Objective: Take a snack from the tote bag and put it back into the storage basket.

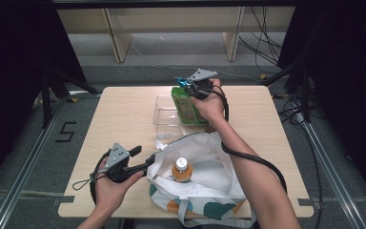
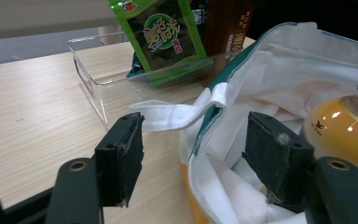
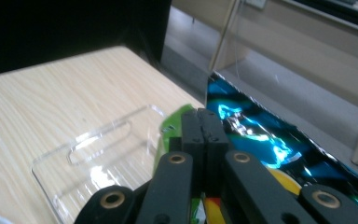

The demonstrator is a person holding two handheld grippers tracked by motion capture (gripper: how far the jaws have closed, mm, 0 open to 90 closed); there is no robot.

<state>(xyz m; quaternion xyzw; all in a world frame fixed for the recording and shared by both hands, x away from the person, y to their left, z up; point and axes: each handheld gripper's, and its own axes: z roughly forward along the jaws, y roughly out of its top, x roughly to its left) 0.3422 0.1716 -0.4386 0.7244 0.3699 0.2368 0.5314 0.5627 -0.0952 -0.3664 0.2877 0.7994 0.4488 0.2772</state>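
1 bag [image 1: 205, 183], 1 bottle [image 1: 182, 170], 2 snack packets [image 1: 187, 106]

The left gripper [image 1: 147, 164] sits at about seven o'clock on the table, held level in the left hand [image 1: 112, 183], pointing toward three o'clock with jaws spread wide. The right forearm reaches up toward twelve o'clock, where the right hand [image 1: 209, 106] holds the right gripper [image 1: 187, 88], jaws pressed tight together.
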